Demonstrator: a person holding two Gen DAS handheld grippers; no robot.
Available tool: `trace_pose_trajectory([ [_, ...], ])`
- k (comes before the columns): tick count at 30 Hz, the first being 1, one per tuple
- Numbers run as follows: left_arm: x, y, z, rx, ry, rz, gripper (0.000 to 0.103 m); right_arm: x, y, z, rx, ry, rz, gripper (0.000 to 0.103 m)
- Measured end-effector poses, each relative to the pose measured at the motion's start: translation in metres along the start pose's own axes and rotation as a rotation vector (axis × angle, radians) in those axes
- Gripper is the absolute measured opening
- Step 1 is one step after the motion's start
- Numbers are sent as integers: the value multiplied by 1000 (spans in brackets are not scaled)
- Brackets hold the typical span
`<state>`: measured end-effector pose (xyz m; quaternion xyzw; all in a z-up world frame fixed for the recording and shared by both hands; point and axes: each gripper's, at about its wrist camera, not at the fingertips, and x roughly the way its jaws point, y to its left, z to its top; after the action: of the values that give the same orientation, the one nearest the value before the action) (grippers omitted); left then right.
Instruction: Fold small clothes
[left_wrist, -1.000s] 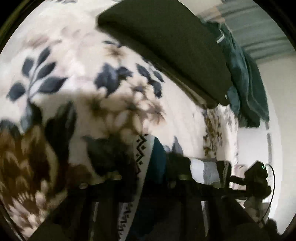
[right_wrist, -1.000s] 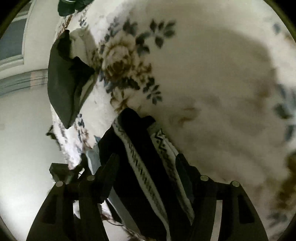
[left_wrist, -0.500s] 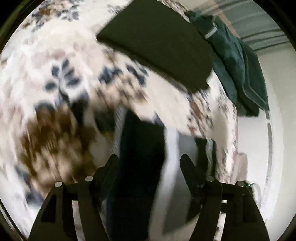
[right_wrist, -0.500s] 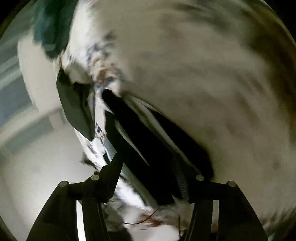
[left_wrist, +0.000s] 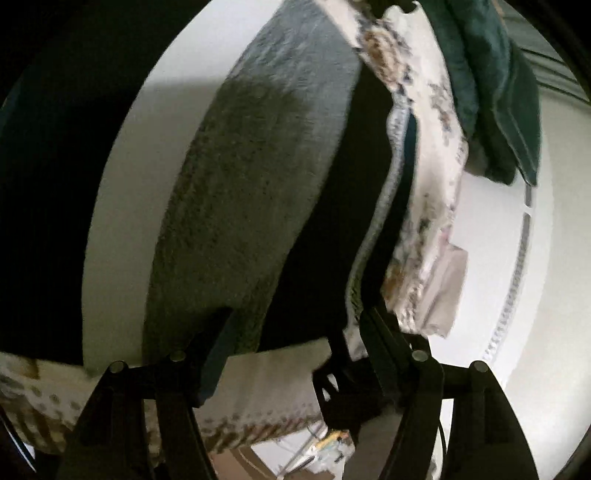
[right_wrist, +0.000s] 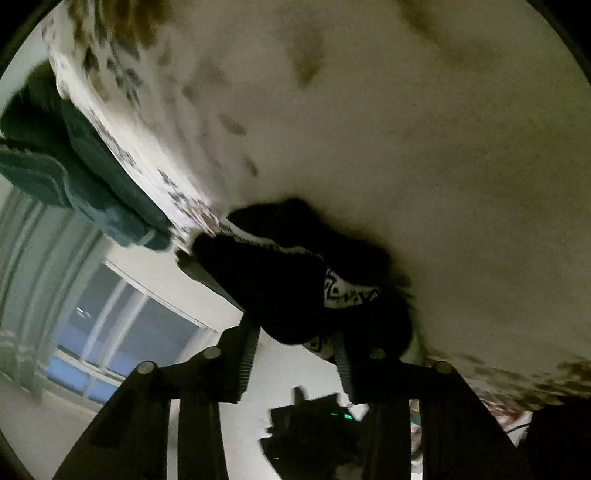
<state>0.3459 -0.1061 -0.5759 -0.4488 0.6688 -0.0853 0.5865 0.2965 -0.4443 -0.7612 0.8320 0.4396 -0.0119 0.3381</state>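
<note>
Dark patterned garment (right_wrist: 295, 284) on floral blanket (right_wrist: 424, 129)

Dim, motion-blurred fisheye views; black vignette edges; daylight from window (right_wrist: 122, 325).

Black hand-held gripper (left_wrist: 291, 354), silver screws, ribbed pads (right_wrist: 248, 360)
</note>
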Motion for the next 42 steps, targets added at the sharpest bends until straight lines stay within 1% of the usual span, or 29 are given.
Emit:
trace_pose_trajectory([
  [2, 4, 4, 4, -16, -2, 16, 66, -6, -6, -5, 8, -31, 16, 24],
  [5, 6, 1, 4, 9, 5, 33, 66, -22, -5, -12, -10, -100, 46, 19],
  [6, 5, -1, 3, 27, 8, 41, 66, -31, -2, -9, -18, -122, 74, 14],
  [7, 4, -3, 2, 49, 9, 56, 66, -39, 2, -7, -32, -153, 109, 0],
  [9, 4, -3, 3, 46, 9, 47, 66, -59, 16, -1, -74, -206, 130, 0],
  [11, 1, 1, 1, 34, 6, 35, 66, -66, 36, 6, -152, -185, 59, 0],
  [13, -1, 2, 0, 29, -1, 28, 66, -60, 47, 6, -211, -95, -80, 2],
  [14, 0, 1, 0, 32, -3, 29, 66, -56, 50, 3, -239, -66, -133, 4],
  [15, -1, 1, -1, 38, -4, 30, 66, -49, 50, -5, -282, -26, -204, 19],
  [16, 1, 0, -1, 39, -6, 29, 66, -44, 48, -10, -292, -4, -216, 48],
  [17, 1, 1, -1, 39, -7, 27, 66, -39, 46, -15, -294, 11, -214, 60],
  [18, 1, 3, 0, 36, -8, 23, 66, -31, 42, -21, -306, 19, -193, 66],
  [20, 3, 3, 1, 32, -11, 18, 66, -15, 44, -26, -356, 34, -201, 66],
  [21, 4, 3, 1, 33, -13, 18, 66, -6, 45, -27, -382, 40, -202, 64],
  [23, 5, 3, 1, 43, -18, 20, 66, 15, 50, -26, -451, 21, -266, 38],
  [24, 5, 3, 1, 48, -20, 20, 66, 17, 47, -27, -476, 9, -295, 15],
  [25, 6, 3, 1, 51, -21, 19, 63, 17, 52, -25, -506, -46, -323, 15],
  [28, 6, 9, 2, 29, -9, 7, 52, 0, 59, -25, -514, -141, -332, 14],
  [30, 6, 13, 2, 14, 0, -18, 51, -10, 63, -31, -549, -189, -341, 14],
  [31, 6, 14, 2, 13, 0, -15, 50, -20, 70, -37, -585, -248, -349, 11],
  [32, 5, 15, 3, 16, -1, -7, 51, -32, 76, -42, -616, -316, -340, 1],
  [33, 4, 16, 3, 16, -2, -10, 51, -47, 88, -43, -639, -382, -322, 0],
  [34, 4, 17, 4, 13, 1, -17, 51, -57, 98, -37, -638, -405, -311, 0],
  [35, 4, 17, 4, 14, 4, -19, 51, -60, 105, -30, -631, -390, -313, 0],
  [37, 4, 14, 3, 28, 8, -8, 51, -59, 112, -17, -616, -275, -338, 1],
  [39, 4, 7, 2, 43, 14, 16, 51, -56, 106, -12, -614, -159, -373, 3],
  [40, 2, 2, 0, 57, 14, 37, 51, -47, 103, -16, -620, -104, -402, 10],
  [41, 1, -5, -2, 85, 13, 69, 51, -42, 100, -18, -632, -78, -437, 18],
  [42, -3, -15, -4, 133, 8, 117, 51, -35, 98, -27, -668, -55, -477, 44],
])
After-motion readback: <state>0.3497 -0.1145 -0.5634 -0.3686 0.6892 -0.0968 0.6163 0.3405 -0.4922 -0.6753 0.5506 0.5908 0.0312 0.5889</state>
